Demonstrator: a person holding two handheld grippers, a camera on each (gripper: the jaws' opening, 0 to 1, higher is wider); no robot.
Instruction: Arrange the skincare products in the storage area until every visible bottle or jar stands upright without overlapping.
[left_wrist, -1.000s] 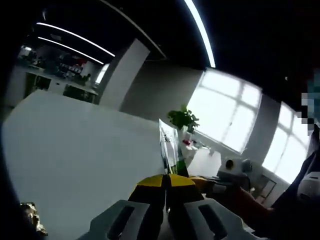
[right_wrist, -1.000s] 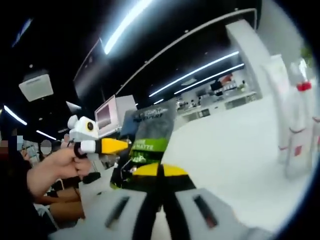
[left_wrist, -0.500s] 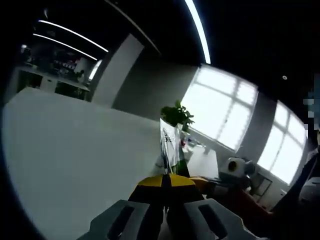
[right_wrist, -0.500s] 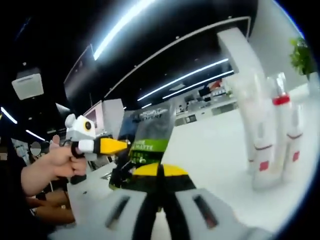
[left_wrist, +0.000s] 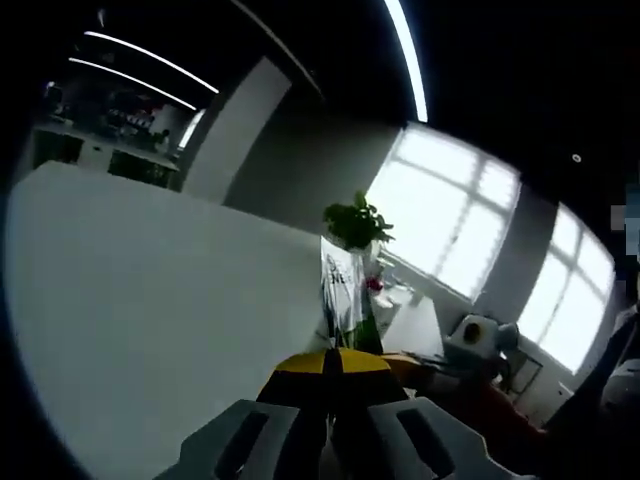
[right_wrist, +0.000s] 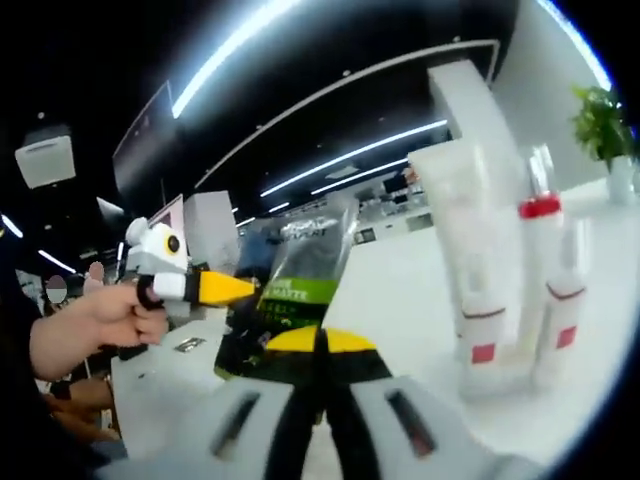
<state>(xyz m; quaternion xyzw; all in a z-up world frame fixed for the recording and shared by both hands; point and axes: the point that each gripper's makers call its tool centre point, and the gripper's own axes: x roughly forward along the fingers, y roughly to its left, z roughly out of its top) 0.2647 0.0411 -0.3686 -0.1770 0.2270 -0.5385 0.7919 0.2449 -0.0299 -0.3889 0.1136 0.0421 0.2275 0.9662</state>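
A clear sachet with a green band and dark print (right_wrist: 303, 283) hangs above the white table, and my right gripper (right_wrist: 320, 342) is shut on its lower edge. My left gripper (right_wrist: 222, 288), held by a hand (right_wrist: 88, 328), comes in from the left with its yellow tips at the sachet's side. In the left gripper view the same sachet (left_wrist: 345, 292) shows edge-on, rising from my shut left gripper (left_wrist: 334, 362). A cluster of white tubes and bottles with red caps and labels (right_wrist: 495, 285) stands upright on the table to the right.
The white table (left_wrist: 150, 300) spreads wide to the left. A potted plant (left_wrist: 354, 223) and a red-capped bottle (left_wrist: 375, 285) stand behind the sachet. A plant (right_wrist: 603, 122) also stands far right. A screen and people are at the left.
Both views have shifted with the hands. In the right gripper view the white tubes now sit nearer and closer to the centre. Both grippers still hold the sachet.
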